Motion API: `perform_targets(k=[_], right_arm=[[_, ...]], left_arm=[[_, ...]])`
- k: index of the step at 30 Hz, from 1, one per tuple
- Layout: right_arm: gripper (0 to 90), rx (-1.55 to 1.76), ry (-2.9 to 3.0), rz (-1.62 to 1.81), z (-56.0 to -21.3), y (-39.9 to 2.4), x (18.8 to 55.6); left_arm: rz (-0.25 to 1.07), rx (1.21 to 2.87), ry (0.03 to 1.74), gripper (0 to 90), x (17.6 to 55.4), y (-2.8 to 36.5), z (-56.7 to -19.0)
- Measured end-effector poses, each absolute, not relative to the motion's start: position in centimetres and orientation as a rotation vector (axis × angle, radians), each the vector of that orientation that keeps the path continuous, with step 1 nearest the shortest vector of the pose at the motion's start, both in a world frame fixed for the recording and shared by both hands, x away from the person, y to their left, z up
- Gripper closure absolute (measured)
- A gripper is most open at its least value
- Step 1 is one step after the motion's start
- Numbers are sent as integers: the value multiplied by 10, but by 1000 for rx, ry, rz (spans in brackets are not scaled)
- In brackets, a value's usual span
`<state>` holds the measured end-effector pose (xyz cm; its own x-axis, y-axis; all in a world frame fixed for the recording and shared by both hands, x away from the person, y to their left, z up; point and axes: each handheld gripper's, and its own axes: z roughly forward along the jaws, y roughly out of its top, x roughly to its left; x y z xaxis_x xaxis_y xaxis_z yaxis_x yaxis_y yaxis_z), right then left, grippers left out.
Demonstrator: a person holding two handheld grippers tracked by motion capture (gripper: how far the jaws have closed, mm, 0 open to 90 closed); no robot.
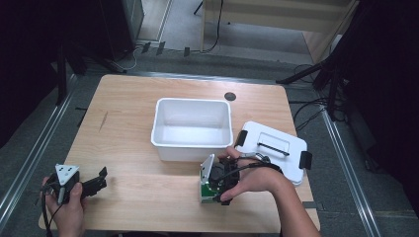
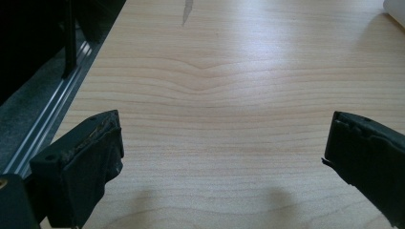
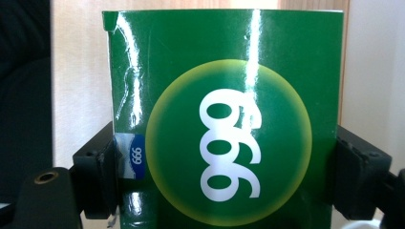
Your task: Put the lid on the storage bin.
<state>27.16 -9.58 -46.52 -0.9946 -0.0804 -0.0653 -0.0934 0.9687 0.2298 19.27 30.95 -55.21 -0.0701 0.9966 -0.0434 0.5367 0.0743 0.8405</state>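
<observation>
Your right gripper (image 3: 224,167): fingers clamped on glossy green box (image 3: 224,95), white "999" in yellow circle, near surface (image 1: 138,192) front edge, just before white bin (image 1: 191,123). Your left gripper (image 2: 224,157): fingers apart over bare wood.

The right gripper (image 1: 213,183) holds a green box (image 1: 204,190) just in front of the white tub (image 1: 192,127); the lid (image 1: 273,148) lies right of it.
</observation>
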Motion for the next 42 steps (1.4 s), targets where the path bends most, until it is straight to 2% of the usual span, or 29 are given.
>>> perform_targets(k=[23, 42], right_arm=[[157, -66, 3039, 388, -398, -114, 277], [158, -62, 3028, 397, -357, -114, 290]], left_arm=[[890, 1535, 1689, 0, 193, 308, -552], [882, 1534, 1688, 0, 193, 309, -552]])
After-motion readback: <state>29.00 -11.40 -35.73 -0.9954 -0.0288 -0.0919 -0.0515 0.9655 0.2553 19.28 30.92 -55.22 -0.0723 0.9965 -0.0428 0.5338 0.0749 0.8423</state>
